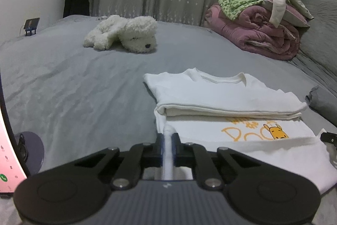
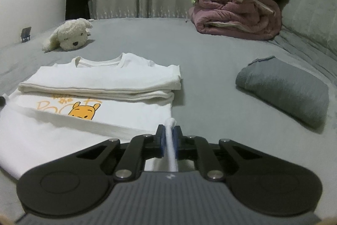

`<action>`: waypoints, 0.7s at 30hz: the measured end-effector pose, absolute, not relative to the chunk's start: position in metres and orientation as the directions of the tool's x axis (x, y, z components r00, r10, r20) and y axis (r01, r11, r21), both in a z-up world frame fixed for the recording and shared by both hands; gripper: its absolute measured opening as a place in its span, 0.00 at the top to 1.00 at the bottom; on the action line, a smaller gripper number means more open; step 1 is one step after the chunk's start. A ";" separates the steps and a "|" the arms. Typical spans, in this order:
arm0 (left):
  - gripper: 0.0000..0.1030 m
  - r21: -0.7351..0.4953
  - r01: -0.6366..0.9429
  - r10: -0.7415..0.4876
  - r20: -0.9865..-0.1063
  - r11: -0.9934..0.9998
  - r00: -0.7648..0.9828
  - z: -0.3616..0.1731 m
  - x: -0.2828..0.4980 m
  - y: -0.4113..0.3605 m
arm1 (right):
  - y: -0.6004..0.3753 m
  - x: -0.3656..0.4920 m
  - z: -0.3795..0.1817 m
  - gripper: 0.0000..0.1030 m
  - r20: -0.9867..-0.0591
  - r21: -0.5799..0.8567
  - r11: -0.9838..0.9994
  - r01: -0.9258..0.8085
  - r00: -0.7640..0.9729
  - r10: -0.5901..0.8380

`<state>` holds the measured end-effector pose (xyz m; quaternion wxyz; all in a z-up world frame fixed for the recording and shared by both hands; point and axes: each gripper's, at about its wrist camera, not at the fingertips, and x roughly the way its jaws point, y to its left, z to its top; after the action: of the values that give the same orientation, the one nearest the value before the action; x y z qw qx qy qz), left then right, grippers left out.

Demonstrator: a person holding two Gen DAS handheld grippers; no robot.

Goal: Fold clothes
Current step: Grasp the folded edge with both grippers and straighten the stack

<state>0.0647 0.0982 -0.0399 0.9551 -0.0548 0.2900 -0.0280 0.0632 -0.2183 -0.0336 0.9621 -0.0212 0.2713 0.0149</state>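
A white T-shirt (image 1: 221,94) (image 2: 101,79) with a yellow bear print lies partly folded on the grey bed, its collar end laid over the middle. My left gripper (image 1: 168,137) is shut on the shirt's near left edge, with white cloth pinched between its blue-padded fingers. My right gripper (image 2: 170,130) is shut on the near right edge of the same shirt. Between the two grippers the near hem is lifted and stands as a fold in front of the print.
A folded grey garment (image 2: 284,88) lies to the right of the shirt. A white plush dog (image 1: 124,34) rests farther back on the bed (image 1: 73,81). A rolled pink quilt (image 1: 259,35) topped with loose clothes sits at the back right. Star-patterned curtains hang behind.
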 end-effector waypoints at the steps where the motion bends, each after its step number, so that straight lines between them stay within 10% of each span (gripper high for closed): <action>1: 0.93 -0.122 0.025 -0.088 -0.543 0.992 0.835 -0.039 0.063 0.098 | -0.218 0.063 -0.033 0.92 -0.518 -0.035 0.999 -0.039 0.855 0.015; 21: 0.93 -0.174 -0.102 0.013 -0.450 0.979 0.893 -0.035 0.073 0.100 | -0.207 0.072 -0.013 0.94 -0.355 -0.086 0.995 0.053 0.932 -0.080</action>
<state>0.0730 0.1000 -0.0349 0.9680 -0.0968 0.2297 0.0298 0.0717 -0.2065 -0.0128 0.9820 -0.0374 0.1819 -0.0338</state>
